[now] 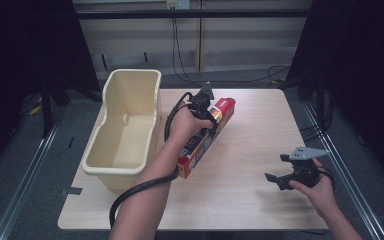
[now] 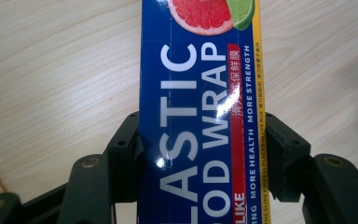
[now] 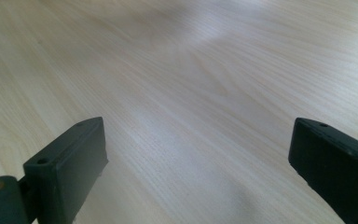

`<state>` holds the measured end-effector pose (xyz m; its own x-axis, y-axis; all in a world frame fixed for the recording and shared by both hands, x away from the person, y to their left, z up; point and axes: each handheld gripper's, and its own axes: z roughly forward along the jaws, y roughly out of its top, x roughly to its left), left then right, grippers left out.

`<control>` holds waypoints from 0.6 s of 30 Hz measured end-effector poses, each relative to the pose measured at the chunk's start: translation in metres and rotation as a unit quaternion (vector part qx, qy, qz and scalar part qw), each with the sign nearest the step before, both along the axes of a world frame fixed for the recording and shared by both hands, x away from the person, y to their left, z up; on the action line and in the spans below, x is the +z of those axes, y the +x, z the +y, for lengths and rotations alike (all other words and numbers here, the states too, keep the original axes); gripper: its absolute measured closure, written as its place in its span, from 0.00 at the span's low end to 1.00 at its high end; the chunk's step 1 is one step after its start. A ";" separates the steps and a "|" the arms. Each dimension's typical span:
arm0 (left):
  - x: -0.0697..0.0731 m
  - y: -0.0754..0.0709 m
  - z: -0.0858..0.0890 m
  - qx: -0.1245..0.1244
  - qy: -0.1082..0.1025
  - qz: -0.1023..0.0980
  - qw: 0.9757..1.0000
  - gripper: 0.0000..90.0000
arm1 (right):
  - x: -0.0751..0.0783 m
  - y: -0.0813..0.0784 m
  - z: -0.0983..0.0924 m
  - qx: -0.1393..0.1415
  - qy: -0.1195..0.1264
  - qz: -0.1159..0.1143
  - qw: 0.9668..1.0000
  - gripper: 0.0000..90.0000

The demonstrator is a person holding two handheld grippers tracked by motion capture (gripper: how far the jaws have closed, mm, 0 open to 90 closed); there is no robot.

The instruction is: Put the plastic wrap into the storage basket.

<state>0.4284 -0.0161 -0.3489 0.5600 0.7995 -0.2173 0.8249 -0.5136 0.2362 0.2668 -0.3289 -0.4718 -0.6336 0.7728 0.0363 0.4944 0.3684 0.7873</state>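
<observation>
I see a pale wood tabletop on grey flooring, dark curtains either side. My left tool is clamped on the plastic wrap box, beside the cream bin. My right tool stands apart.

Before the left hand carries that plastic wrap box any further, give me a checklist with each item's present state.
1. Left tongs shut on the plastic wrap box: ok, a jaw presses each long side.
2. Box straight between the jaws: ok in the left gripper view.
3. Cream bin has room: ok, its inside looks bare.
4. Bin upright on the table, beside the box: ok.
5. Right tongs out of the way: ok, open and apart, near the table's right edge.
6. Box fully off the table: cannot tell.
</observation>
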 end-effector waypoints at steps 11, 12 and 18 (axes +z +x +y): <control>0.031 -0.004 0.015 0.011 -0.005 -0.005 1.000 0.46 | -0.001 0.000 0.001 0.008 0.002 0.007 1.000 0.02; 0.034 -0.005 0.017 0.012 -0.003 -0.005 1.000 0.46 | -0.001 0.000 0.001 0.009 0.004 0.007 1.000 0.02; 0.047 -0.006 0.026 0.022 -0.007 -0.007 1.000 0.46 | 0.000 -0.001 0.003 0.014 0.002 0.009 1.000 0.02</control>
